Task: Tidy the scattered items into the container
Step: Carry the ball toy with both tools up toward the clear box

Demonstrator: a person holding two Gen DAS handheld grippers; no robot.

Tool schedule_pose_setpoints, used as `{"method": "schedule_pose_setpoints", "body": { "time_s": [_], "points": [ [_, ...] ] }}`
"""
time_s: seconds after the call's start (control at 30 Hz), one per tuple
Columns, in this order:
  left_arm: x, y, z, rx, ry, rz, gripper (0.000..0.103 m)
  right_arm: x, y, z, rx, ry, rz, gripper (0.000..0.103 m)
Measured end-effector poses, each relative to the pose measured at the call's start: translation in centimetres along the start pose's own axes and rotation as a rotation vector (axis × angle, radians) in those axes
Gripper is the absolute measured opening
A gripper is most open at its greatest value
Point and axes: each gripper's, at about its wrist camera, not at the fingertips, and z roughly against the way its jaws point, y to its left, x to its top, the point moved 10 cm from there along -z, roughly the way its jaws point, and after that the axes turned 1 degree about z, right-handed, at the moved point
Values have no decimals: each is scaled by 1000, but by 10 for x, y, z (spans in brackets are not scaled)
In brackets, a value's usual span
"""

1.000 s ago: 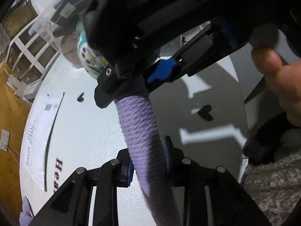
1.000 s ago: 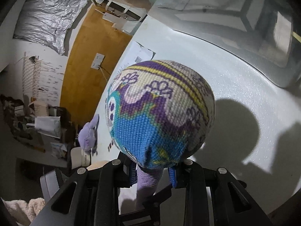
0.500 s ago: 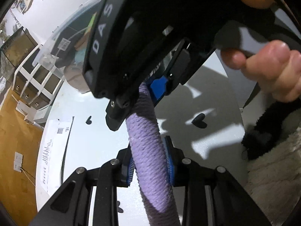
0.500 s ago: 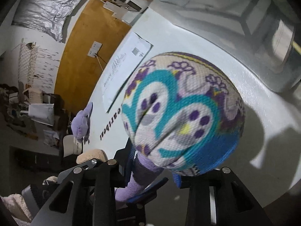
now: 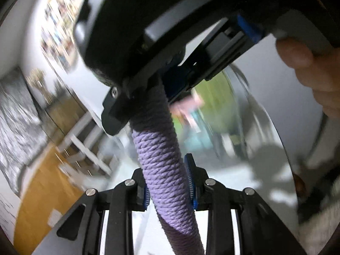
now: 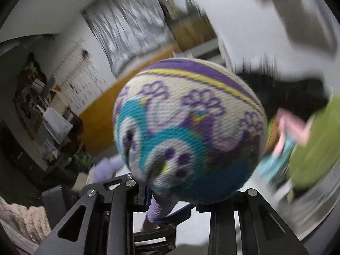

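The clear container, already holding some items at two o'clock, waits while the rope toy's patterned ball and purple rope, clamped by both the left hand-held gripper and the right hand-held gripper, hang above the counter, not yet inside.

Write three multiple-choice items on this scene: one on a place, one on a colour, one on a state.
1. The ball sits:
A in a drawer
B on the floor
C at the end of the rope

2. The rope is:
A purple
B red
C green

3. The left tool is:
A wide open and empty
B shut on the rope
C out of view

Answers:
1. C, the ball tops the rope stub in the right wrist view.
2. A, its twisted strands are purple.
3. B, the rope is pinched from both sides.
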Motion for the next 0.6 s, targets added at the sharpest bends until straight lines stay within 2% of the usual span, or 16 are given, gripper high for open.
{"method": "schedule_pose_setpoints", "body": {
  "time_s": [0.17, 0.3, 0.37, 0.47, 0.53, 0.6],
  "points": [
    [84, 30, -1, 45, -193, 14, 27, 71, 7, 56, -75, -165, 135, 29],
    [139, 36, -5, 15, -306, 56, 27, 114, -1, 89, -142, -257, 223, 29],
    [160, 32, -12, -26, -338, 87, 27, 127, -10, 97, -169, -270, 237, 29],
    [173, 26, -22, -101, -362, 131, 27, 137, -28, 102, -202, -271, 242, 29],
    [175, 19, -30, -137, -355, 154, 27, 140, -42, 103, -214, -259, 230, 29],
    [174, 11, -39, -167, -337, 173, 34, 138, -60, 97, -244, -239, 212, 29]
  ]
}}
